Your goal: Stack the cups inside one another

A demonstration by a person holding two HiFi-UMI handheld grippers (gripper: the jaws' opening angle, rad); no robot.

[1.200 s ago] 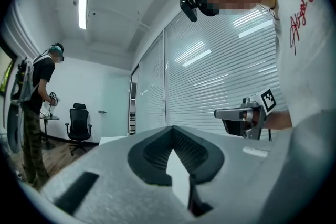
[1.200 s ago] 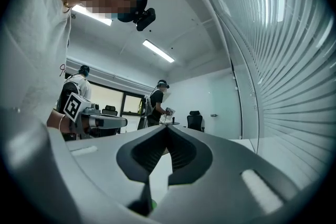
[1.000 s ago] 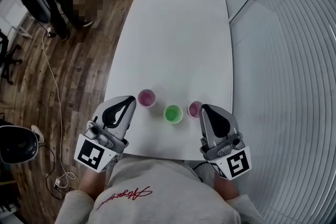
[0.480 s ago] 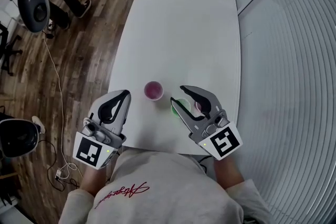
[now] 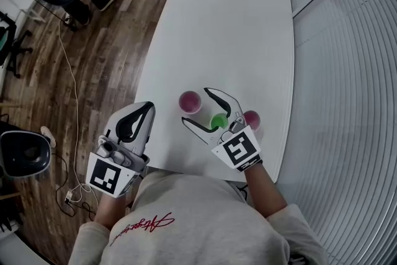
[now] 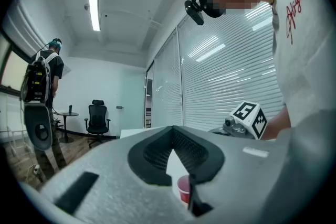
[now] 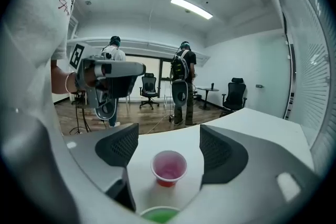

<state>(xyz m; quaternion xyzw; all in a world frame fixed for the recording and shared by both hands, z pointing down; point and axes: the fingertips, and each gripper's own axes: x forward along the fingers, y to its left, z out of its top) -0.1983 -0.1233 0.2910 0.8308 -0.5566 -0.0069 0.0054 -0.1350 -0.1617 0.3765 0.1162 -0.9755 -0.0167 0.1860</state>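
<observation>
Right gripper [image 5: 195, 105] spread at the cups
Your right jaws just opened, green cup [image 5: 218, 121] loose between them; left gripper [image 5: 146, 110], at its 9 o'clock, pressed together.

The bench [image 5: 223, 28] lay open beyond a near row of obstacles: left pink cup [image 5: 190, 102], green cup [image 5: 218, 121], right pink cup [image 5: 252, 119].

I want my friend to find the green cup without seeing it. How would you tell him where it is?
Find the white table; near its end closest to the person, three cups stand in a row. The green cup is the middle one. The left cup and the right cup beside it are both pink, so it is the only green one.
</observation>
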